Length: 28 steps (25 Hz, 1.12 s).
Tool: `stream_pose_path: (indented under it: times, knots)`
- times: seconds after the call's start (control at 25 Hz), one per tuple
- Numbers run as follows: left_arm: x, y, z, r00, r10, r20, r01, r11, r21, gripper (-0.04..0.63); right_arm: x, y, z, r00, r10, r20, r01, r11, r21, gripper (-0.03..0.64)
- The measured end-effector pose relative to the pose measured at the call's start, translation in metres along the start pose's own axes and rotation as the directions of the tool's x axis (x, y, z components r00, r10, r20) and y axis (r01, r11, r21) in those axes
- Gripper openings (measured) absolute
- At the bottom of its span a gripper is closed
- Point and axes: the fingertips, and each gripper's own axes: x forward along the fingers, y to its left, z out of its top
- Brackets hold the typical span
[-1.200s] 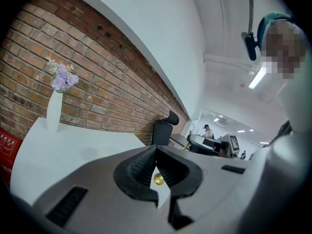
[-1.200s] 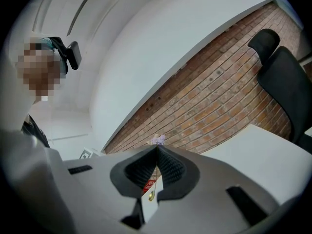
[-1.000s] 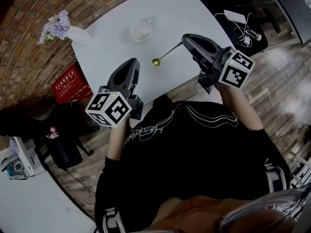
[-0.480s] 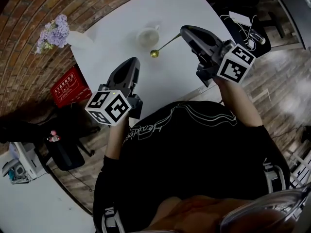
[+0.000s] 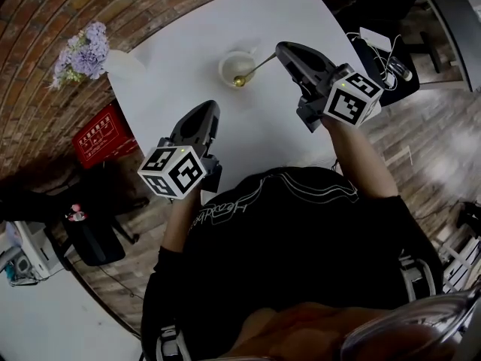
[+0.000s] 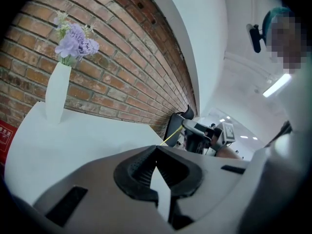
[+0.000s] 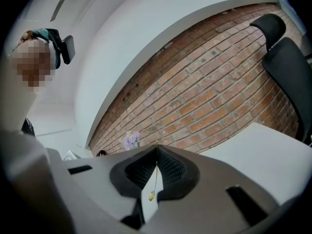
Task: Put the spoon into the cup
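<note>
Holding the spoon [image 5: 254, 70] at the cup [image 5: 223, 65]
The right tool [image 5: 279, 49] pinches the gold spoon's handle, with the spoon's bowl at the white cup's near rim on the white worktop [image 5: 263, 119]. The left tool [image 5: 209, 110], pressed together and empty, hovers nearer the person. A vase of purple flowers [image 5: 124, 62] stands well apart at the worktop's corner.
</note>
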Motion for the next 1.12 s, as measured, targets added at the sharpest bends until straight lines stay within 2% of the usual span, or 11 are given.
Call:
stream_pose_path:
  times: [0.24, 0.6, 1.12]
  knots:
    - [0.005, 0.019, -0.010, 1.000, 0.008, -0.021, -0.009, 0.998, -0.060, 0.003, 0.024, -0.028, -0.023, 0.997, -0.048, -0.068, 0.050, 0.998, 0.032, -0.002]
    - [0.012, 0.040, -0.017, 0.999, 0.024, -0.041, -0.027, 0.995, -0.094, 0.003, 0.049, -0.057, -0.059, 0.986, -0.098, -0.137, 0.101, 0.995, 0.010, -0.002]
    - [0.020, 0.054, -0.025, 0.997, 0.033, -0.065, -0.040, 0.993, -0.107, 0.003, 0.067, -0.070, -0.091, 0.980, -0.086, -0.180, 0.090, 0.996, 0.016, -0.002]
